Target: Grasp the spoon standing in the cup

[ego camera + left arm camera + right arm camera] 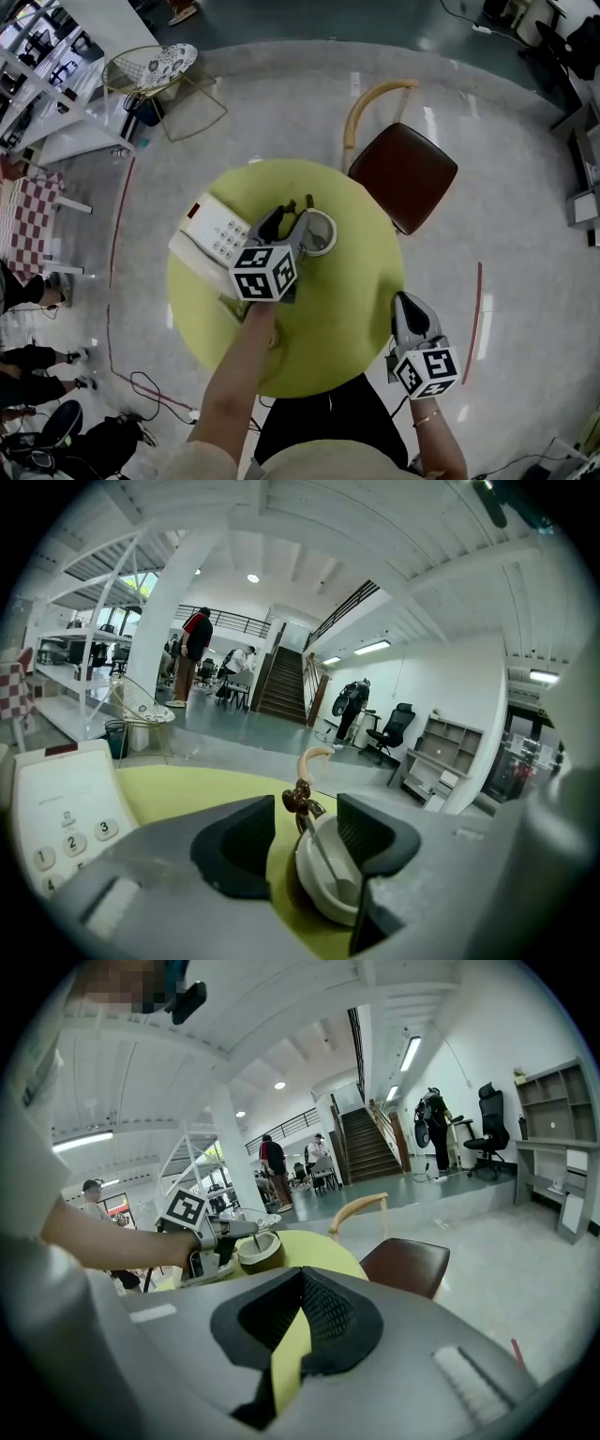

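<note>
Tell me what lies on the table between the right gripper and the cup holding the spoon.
Only bare table: in the head view nothing lies between the right gripper and the cup.

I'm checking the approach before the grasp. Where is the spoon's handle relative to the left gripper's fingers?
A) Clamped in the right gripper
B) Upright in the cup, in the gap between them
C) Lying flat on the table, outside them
B: the left gripper view shows the spoon standing in the cup, with its handle between the open left gripper's fingers and a gap on both sides.
</note>
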### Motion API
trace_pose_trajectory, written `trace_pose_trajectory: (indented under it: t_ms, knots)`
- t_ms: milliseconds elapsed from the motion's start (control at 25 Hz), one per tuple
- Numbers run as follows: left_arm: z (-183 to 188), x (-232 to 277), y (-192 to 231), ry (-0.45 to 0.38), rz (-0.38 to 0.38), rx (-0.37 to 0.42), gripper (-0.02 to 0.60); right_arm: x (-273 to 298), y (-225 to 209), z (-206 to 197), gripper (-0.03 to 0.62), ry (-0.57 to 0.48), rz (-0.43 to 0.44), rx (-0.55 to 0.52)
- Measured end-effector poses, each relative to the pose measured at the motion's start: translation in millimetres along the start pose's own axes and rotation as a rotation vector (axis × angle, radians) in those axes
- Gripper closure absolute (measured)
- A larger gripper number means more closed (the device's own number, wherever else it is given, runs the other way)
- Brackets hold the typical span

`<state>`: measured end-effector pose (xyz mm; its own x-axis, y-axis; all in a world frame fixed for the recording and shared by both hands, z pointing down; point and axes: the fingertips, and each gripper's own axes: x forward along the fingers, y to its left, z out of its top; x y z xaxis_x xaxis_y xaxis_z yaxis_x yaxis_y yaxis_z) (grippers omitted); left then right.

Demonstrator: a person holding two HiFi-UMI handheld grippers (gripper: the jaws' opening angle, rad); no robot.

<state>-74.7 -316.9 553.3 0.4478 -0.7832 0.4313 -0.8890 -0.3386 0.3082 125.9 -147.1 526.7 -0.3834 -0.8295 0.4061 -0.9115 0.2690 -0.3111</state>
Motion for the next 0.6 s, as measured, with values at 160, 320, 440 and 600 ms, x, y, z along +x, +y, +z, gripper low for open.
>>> trace_pose_trajectory:
  t_ms: [160,320,440,600]
  knots:
    - [0.9,6.4,3.3,0.011,-0.004,0.001,0.376,2.0,-1.9,-1.5,0.594,0.005,-0.003,0.003]
    - [3.0,7.4,7.3,0.011,-0.005,0.006,0.391,4.6,-0.1,-2.1,0.594,0.006,-0.004,0.004]
    - [4.1,7.6,5.7,0.010,0.000,0.023,0.425,3.8,-0.4,-2.9,0.594,0.008,-0.004,0.006]
    - [9.1,5.8,7.5,0.002,0.008,0.058,0.471,6.0,3.2,-2.6,0.594,0.010,-0.001,0.006]
